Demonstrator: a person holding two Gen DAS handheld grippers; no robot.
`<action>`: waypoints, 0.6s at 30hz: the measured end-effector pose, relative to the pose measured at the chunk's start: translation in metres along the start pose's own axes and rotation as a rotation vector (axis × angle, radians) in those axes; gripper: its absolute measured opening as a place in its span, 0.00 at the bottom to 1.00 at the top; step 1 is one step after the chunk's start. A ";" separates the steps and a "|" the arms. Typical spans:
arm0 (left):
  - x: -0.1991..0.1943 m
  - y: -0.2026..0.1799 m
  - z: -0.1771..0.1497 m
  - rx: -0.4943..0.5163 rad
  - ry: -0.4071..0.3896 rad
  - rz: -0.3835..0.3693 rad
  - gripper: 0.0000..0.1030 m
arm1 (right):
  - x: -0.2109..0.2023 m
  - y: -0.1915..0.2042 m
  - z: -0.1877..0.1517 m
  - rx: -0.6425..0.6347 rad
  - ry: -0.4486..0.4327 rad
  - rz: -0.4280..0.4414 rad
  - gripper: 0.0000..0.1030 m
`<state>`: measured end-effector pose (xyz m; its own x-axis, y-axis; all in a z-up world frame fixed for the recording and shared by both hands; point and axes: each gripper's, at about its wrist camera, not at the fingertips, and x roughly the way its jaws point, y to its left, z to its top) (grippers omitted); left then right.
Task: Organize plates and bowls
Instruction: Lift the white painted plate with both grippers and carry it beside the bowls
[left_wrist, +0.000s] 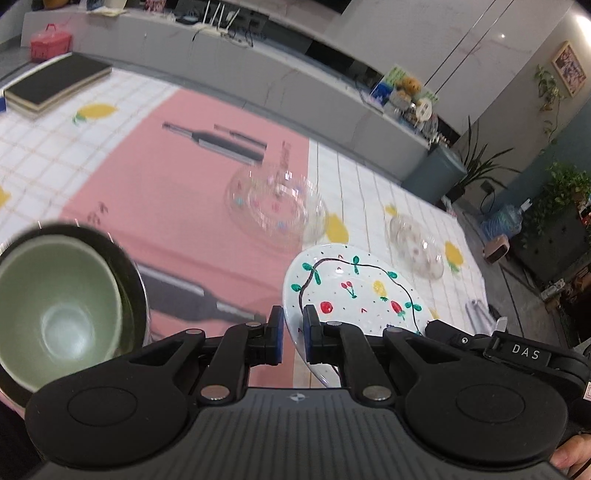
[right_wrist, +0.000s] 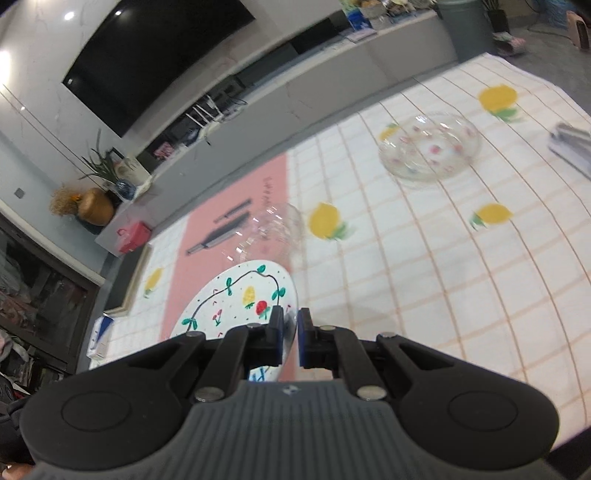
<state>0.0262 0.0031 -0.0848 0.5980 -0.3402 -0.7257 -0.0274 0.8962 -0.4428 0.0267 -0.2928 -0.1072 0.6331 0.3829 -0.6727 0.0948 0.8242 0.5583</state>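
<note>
1. Left gripper (left_wrist: 293, 334): jaws nearly together, clamped on the near-left rim of the painted plate (left_wrist: 354, 288), a white plate with cherries, strawberries and a black vine line.
2. Right gripper (right_wrist: 291, 338): jaws pinched shut on the opposite rim of the same plate (right_wrist: 236, 299). In the left wrist view the right gripper (left_wrist: 480, 339) shows at the plate's far-right edge.
3. The plate is carried between both grippers, tilted, above the checked tablecloth (right_wrist: 424, 295) with lemon prints.
4. Green bowl (left_wrist: 55, 306) sits nested inside a dark bowl (left_wrist: 129, 273), lower left, on the pink mat (left_wrist: 166, 192).
5. Large glass plate (left_wrist: 277, 206) lies at the mat's right edge, beyond the painted plate.
6. Small glass dish (left_wrist: 417, 243) lies on the cloth further right, apart from the others.
7. Book (left_wrist: 55, 85) at the far-left corner of the table.
</note>
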 end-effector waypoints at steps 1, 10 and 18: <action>0.003 0.000 -0.004 0.002 0.007 0.005 0.11 | 0.001 -0.003 -0.003 0.001 0.006 -0.007 0.05; 0.026 -0.004 -0.036 0.036 0.063 0.056 0.11 | 0.019 -0.031 -0.024 0.025 0.064 -0.059 0.05; 0.041 -0.004 -0.048 0.069 0.093 0.092 0.11 | 0.029 -0.041 -0.034 0.029 0.088 -0.087 0.05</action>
<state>0.0125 -0.0276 -0.1377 0.5187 -0.2781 -0.8085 -0.0218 0.9410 -0.3377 0.0149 -0.3019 -0.1661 0.5520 0.3462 -0.7586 0.1693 0.8443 0.5084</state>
